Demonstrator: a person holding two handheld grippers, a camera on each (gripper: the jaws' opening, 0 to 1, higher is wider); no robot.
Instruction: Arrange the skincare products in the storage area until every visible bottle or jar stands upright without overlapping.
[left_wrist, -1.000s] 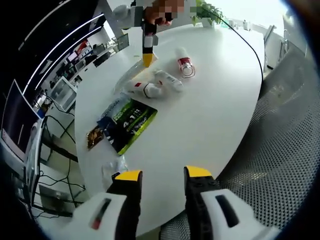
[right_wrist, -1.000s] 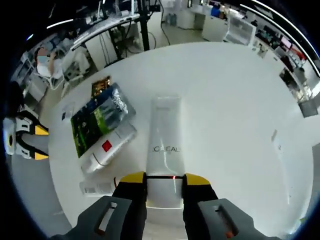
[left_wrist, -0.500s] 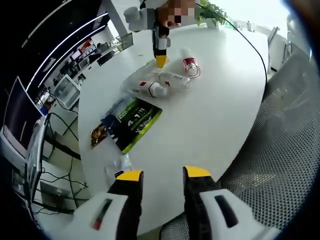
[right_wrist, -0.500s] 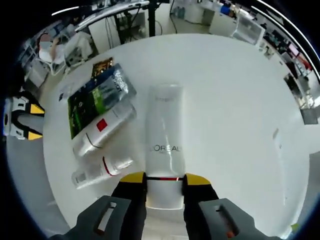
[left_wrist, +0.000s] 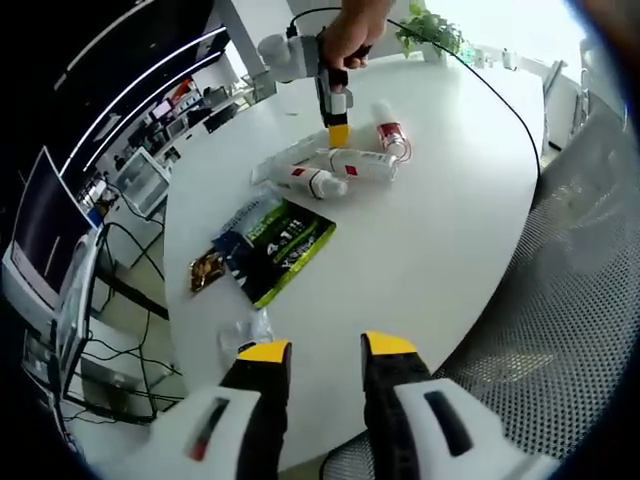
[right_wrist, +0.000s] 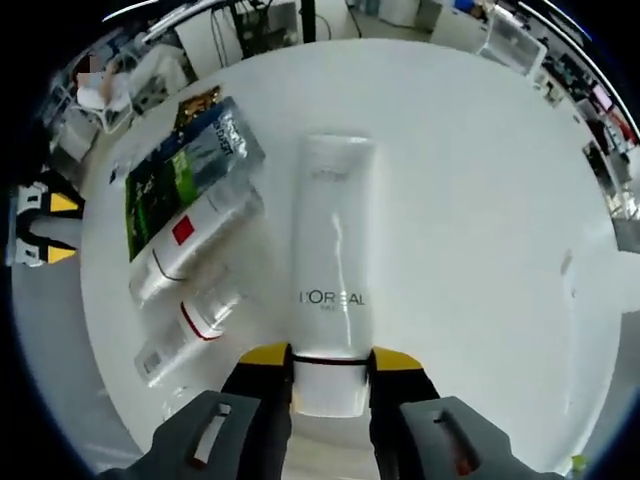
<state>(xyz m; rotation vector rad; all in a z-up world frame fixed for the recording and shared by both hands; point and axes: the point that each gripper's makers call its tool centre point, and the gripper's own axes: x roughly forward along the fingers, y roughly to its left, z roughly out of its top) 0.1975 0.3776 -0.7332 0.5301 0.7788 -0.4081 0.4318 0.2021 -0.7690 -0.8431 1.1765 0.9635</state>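
My right gripper (right_wrist: 331, 355) is shut on the cap end of a white L'Oreal tube (right_wrist: 333, 250), which stretches forward over the white table (right_wrist: 470, 200). Two smaller white tubes, one with a red square (right_wrist: 190, 245) and one with a red band (right_wrist: 185, 325), lie on their sides to its left. In the left gripper view a hand holds the right gripper (left_wrist: 338, 128) over the same lying tubes (left_wrist: 310, 180), beside a red-capped bottle (left_wrist: 392, 135) on its side. My left gripper (left_wrist: 325, 350) is open at the near table edge, with nothing between its fingers.
A green and dark flat packet (left_wrist: 280, 240) lies mid-table, with a small brown packet (left_wrist: 205, 268) and a clear wrapper (left_wrist: 245, 328) nearer my left gripper. A potted plant (left_wrist: 430, 25) stands at the far edge. A mesh chair (left_wrist: 560, 260) is on the right.
The right gripper has kept hold of the tube and now looks down more steeply, with the smaller tubes slid lower left in its view. The left gripper stays open.
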